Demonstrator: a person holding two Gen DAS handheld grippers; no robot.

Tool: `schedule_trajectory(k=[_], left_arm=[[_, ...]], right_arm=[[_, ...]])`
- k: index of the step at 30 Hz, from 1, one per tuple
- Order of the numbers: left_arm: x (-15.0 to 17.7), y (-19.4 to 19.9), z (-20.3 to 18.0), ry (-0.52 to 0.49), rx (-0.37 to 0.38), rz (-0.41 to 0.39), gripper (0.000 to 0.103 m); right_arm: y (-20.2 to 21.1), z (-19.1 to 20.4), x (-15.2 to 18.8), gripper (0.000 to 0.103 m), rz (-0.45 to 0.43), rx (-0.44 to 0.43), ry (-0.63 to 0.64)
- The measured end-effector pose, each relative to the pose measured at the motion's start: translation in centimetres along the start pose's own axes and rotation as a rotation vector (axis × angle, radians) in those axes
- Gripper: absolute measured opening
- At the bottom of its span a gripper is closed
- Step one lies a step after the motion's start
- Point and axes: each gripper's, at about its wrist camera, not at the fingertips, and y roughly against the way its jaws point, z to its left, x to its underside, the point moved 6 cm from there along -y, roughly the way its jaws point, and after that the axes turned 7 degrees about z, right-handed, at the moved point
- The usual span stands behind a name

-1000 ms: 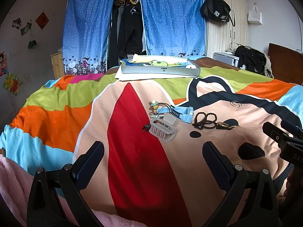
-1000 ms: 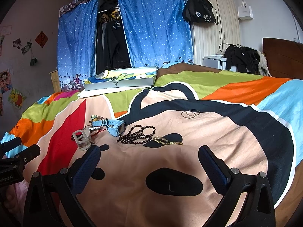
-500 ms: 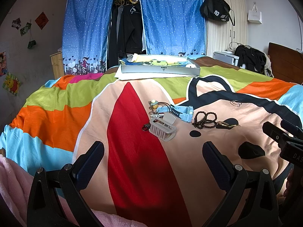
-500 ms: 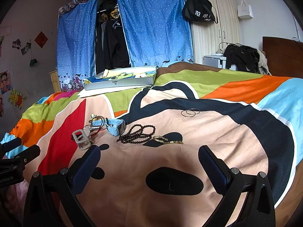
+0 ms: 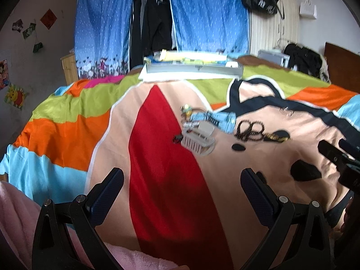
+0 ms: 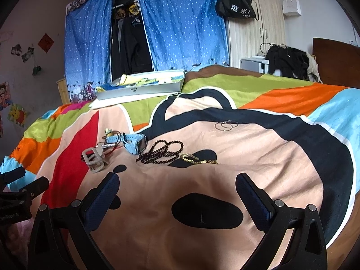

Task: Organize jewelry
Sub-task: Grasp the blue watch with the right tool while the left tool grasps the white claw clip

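Both jaws gape wide and empty: the left gripper (image 5: 182, 180) and right gripper (image 6: 177, 184) hover over the near bedspread (image 6: 292, 162). Farther off lie the pale organizer tray (image 6: 93, 158), blue watch (image 6: 135, 142), dark bead strand (image 6: 162, 151), gold chain (image 6: 199, 159) and hoop rings (image 6: 226, 125). Nothing looks sorted yet; next, probably, reach forward for one piece.

The bedspread (image 6: 225, 193) shows a cartoon print in peach, red and black, banded lime, orange and sky blue. The watch (image 6: 135, 142) is pale blue, the beads (image 6: 160, 153) dark brown, the chain (image 6: 199, 159) gold. Blue white-dotted curtains (image 6: 180, 24).
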Motion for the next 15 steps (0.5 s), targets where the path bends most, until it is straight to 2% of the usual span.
schedule_trajectory(k=[4, 8, 15], left_arm=[[0.1, -1.1, 1.0, 0.024, 0.009, 0.098, 0.102], [-1.1, -1.9, 1.8, 0.05, 0.076, 0.181, 0.102], [-4.9, -4.3, 1.5, -0.058, 0.152, 0.202, 0.102]], right_arm=[[-1.0, 0.7, -0.6, 0.103, 0.075, -0.053, 0.059], [-2.5, 1.0, -1.7, 0.103, 0.179, -0.13, 0.176], [-5.9, -0.1, -4.7, 0.103, 0.243, -0.191, 0.226]])
